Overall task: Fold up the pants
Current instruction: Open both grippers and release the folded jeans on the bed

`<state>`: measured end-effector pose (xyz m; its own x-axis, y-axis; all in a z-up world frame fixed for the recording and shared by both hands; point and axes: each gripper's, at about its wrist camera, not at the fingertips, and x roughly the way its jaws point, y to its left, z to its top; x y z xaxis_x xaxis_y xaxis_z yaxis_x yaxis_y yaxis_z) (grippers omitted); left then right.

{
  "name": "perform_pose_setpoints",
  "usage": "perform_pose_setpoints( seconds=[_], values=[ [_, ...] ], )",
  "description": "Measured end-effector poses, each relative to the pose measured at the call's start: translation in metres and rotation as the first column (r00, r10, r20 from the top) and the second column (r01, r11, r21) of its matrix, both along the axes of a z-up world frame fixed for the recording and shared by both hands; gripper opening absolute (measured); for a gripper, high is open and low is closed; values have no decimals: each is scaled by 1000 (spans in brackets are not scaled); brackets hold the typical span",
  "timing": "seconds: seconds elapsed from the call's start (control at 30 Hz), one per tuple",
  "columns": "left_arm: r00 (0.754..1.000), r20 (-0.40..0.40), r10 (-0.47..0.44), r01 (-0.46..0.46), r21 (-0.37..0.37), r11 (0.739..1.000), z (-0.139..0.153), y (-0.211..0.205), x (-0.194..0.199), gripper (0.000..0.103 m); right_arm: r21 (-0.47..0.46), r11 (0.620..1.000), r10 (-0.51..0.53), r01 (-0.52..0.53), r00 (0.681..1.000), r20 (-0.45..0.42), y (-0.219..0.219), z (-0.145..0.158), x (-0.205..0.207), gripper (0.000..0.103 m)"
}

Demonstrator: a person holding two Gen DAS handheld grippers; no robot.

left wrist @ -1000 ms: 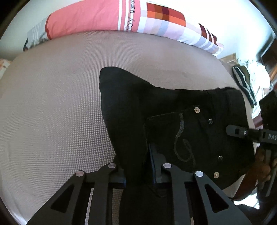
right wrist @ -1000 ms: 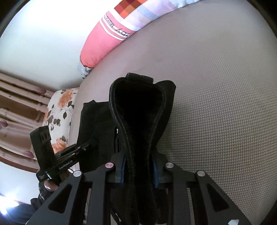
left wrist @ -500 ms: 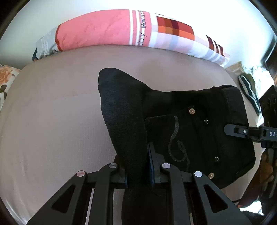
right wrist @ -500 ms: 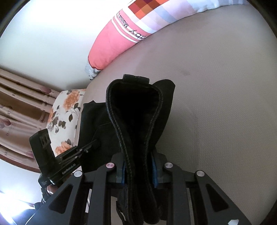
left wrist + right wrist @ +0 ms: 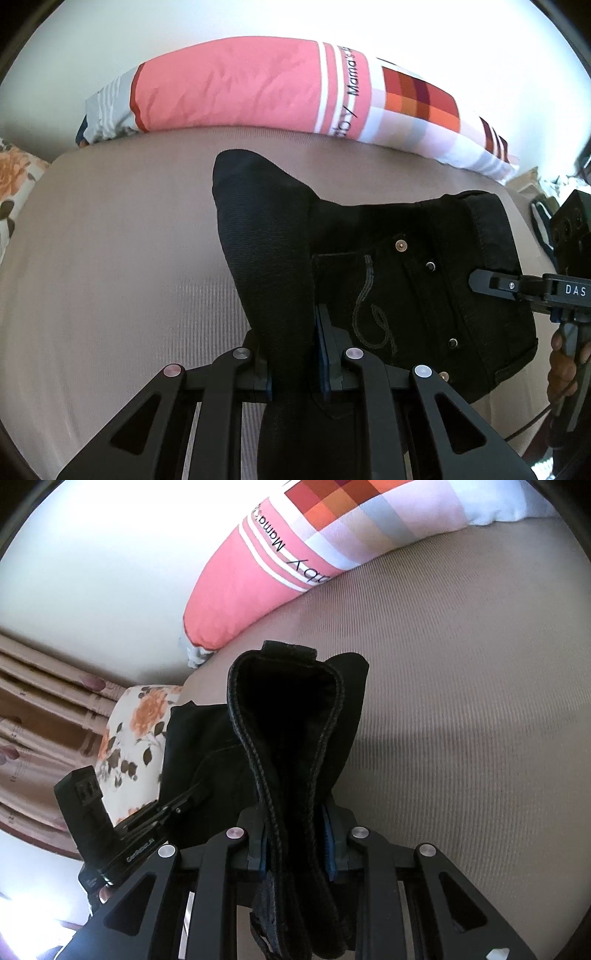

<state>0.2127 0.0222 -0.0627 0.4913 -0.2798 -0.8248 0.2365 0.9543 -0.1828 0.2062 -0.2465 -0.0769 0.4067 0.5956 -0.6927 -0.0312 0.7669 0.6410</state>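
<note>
Black pants (image 5: 399,280) hang lifted above the beige bed (image 5: 110,266), held at two spots. My left gripper (image 5: 293,354) is shut on a bunched fold of the dark cloth, which rises between its pads. To its right the back pocket with grey stitching and rivets faces the camera. My right gripper (image 5: 293,843) is shut on the stitched waistband (image 5: 284,709), which loops up in front of it. In the left wrist view the right gripper (image 5: 476,282) reaches in from the right edge and clamps the waistband. In the right wrist view the left gripper (image 5: 201,794) bites the cloth at the lower left.
A long pink, white and checked bolster (image 5: 280,99) lies along the bed's far edge by a white wall. A floral pillow (image 5: 136,734) and a brown curtain (image 5: 33,716) are at the left. Striped clothes (image 5: 541,225) lie beyond the bed's right side.
Both grippers have carried the pants across the bed toward the bolster, which now looms larger and lower in both views. The grips on the cloth are unchanged.
</note>
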Motion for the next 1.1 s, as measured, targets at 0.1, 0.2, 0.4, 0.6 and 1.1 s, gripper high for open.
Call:
perform_pose_setpoints(
  seconds=[0.1,0.2,0.4,0.6,1.1],
  values=[
    [1000,8,6,-6,11,1000,-1,-1,19,18,-12,1000,-7,7,1000,7,0,1,17,22],
    [999,16,29,-29,-4,1000,-3,1,37,18,-33,999,-18,19,1000,17,0,2,32,22],
    [997,-13,77,-77,19,997,-37,4,50,31,-233,969,-78,80,997,15,5,-18,39,36],
    [993,27,111,-113,70,991,-42,8,40,58,-328,939,-96,105,994,43,2,-22,23,54],
    [982,89,168,-181,163,970,-23,10,-54,62,-443,871,-137,212,971,195,14,21,-62,69]
  ],
)
